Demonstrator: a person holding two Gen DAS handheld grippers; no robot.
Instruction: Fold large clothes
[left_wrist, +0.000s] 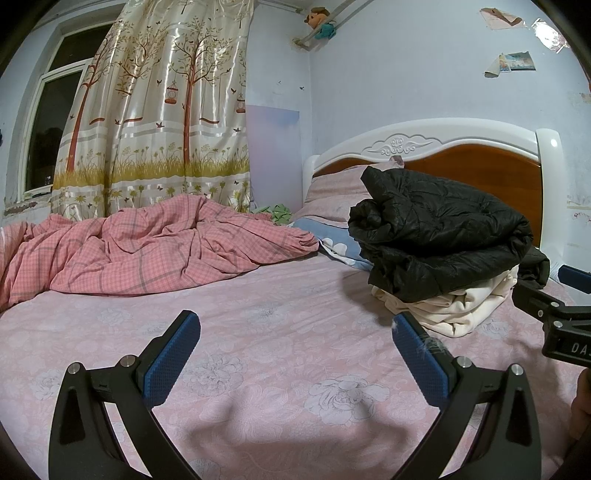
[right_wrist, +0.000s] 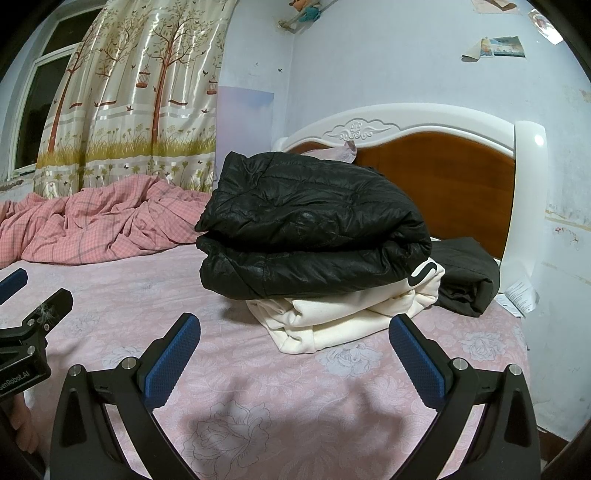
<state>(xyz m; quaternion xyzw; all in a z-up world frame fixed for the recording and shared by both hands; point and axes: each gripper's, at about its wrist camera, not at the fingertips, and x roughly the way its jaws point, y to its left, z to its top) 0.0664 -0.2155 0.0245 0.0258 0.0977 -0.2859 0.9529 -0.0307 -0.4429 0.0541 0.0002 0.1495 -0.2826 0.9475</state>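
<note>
A folded black puffer jacket (right_wrist: 314, 229) lies on top of a folded cream garment (right_wrist: 343, 314) on the pink floral bed sheet (right_wrist: 258, 369), near the headboard. The stack also shows in the left wrist view, jacket (left_wrist: 443, 232) over cream garment (left_wrist: 450, 306). Another folded dark garment (right_wrist: 465, 273) lies behind it to the right. My right gripper (right_wrist: 295, 336) is open and empty, just in front of the stack. My left gripper (left_wrist: 295, 332) is open and empty over bare sheet, left of the stack.
A crumpled pink checked duvet (left_wrist: 147, 247) lies at the back left. A blue pillow (left_wrist: 340, 243) and pink pillow lie by the white and wood headboard (left_wrist: 480, 155). A patterned curtain (left_wrist: 155, 110) and window stand behind. The bed's right edge meets the wall (right_wrist: 554, 258).
</note>
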